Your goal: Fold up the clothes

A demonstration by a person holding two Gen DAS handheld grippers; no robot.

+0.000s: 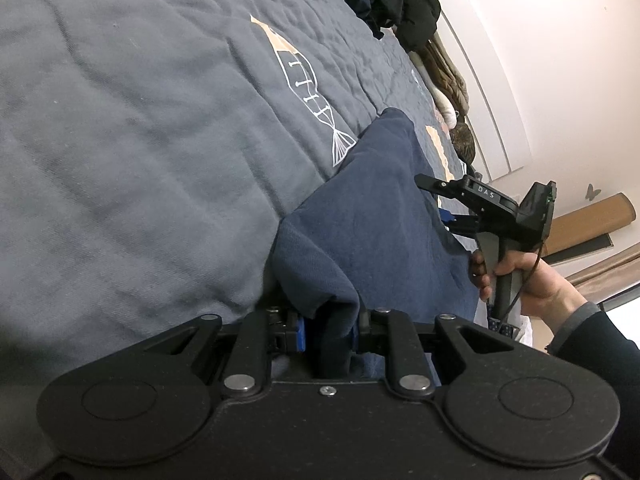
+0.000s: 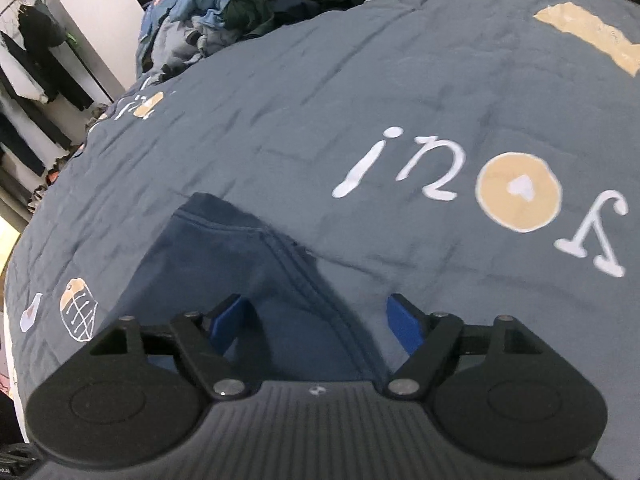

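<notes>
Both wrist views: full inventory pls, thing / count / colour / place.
navy garment: 1, dark blue, on the quilt, one edge pinched.
quilt: 1, grey-blue with white and tan prints, covers the bed.
clothes pile: 1, mixed blues and darks, quilt's far end.
hanging clothes: several, dark, at a white wall.
left gripper: shut on the garment.
right gripper: open, straddling the garment's edge.
hand: 1, holds the right gripper's handle.

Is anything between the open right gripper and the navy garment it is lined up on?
Nothing visible. The navy blue cotton garment lies on the grey quilted bedspread, its seamed edge already running between the right gripper's spread blue fingers. The left gripper is shut on another fold.
</notes>
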